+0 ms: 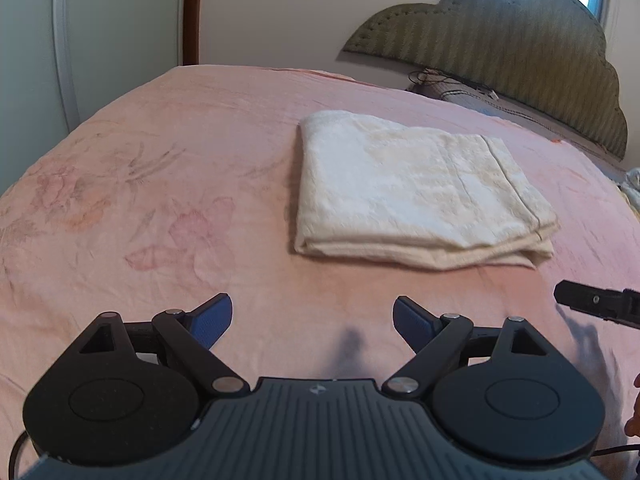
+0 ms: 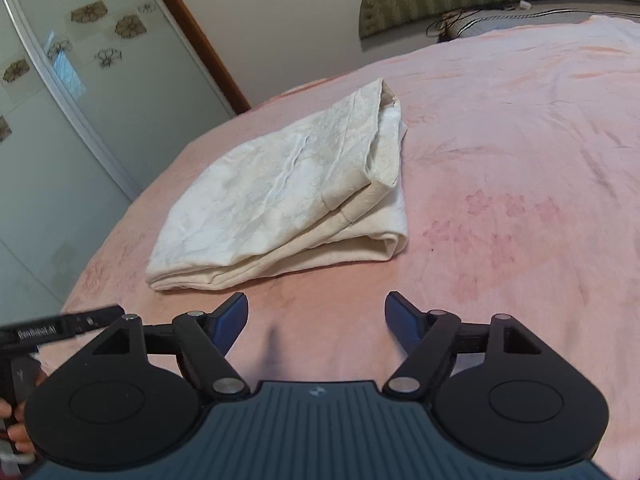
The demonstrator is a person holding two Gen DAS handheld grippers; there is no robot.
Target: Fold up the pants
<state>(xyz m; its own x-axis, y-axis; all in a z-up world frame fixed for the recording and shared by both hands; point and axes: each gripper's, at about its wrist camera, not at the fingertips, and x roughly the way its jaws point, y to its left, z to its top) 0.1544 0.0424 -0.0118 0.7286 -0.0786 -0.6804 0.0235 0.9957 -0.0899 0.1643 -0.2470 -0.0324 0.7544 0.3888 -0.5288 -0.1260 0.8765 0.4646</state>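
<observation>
Lying folded into a compact stack on the pink bedspread, the cream pants are touched by neither tool; the left gripper and right gripper are held wide apart, empty, suggesting folding is judged complete.

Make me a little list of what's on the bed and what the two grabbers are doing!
pants: cream pants, folded into a flat bundle
resting on: pink bedspread with faded flowers
left gripper: open, holding nothing, short of the pants
right gripper: open, holding nothing, short of the pants
behind the bed: green headboard
task state: pants look already folded
</observation>
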